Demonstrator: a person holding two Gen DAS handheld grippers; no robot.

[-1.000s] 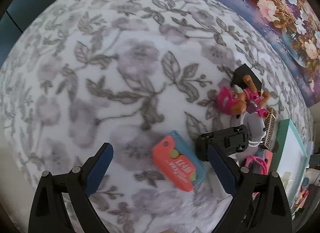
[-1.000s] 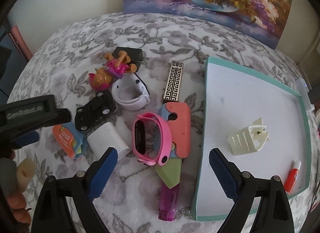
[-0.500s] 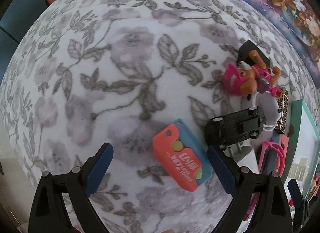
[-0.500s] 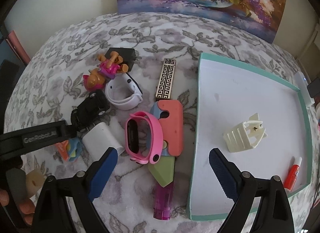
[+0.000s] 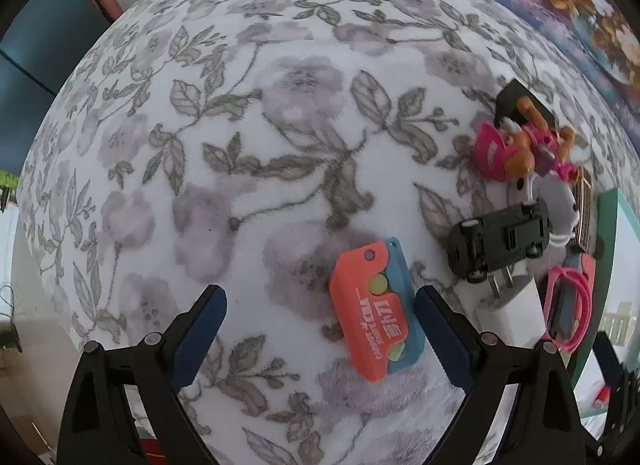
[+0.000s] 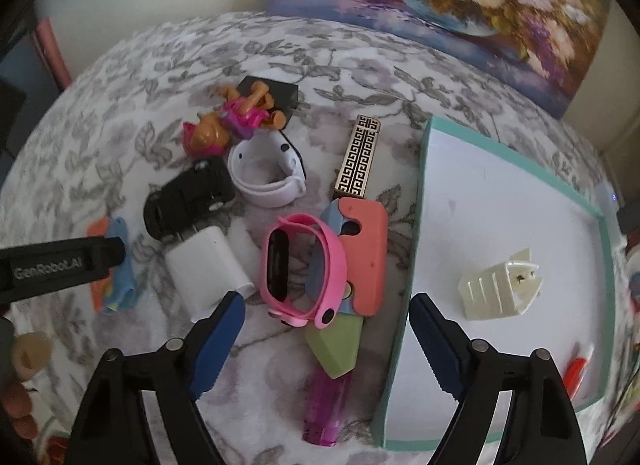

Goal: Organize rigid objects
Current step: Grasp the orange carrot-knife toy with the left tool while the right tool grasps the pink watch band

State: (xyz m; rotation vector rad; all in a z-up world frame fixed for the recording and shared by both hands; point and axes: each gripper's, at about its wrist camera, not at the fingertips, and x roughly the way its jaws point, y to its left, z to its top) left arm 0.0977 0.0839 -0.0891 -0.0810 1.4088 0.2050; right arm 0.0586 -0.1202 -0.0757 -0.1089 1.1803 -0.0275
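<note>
While the tray holds a ribbed cream clip and red tube, left gripper wide, empty, right gripper closing, empty, above glossy pink band, fuzzy floral cloth.

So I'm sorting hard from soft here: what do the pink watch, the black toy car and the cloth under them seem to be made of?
Pink watch: band looks like matte silicone or rubber, bent in a smooth loop; the face is glossy black.
Black toy car: likely hard plastic, semi-gloss with moulded detail, though metal cannot be ruled out.
Cloth: soft fleece-like fabric, its floral print fuzzy.
</note>
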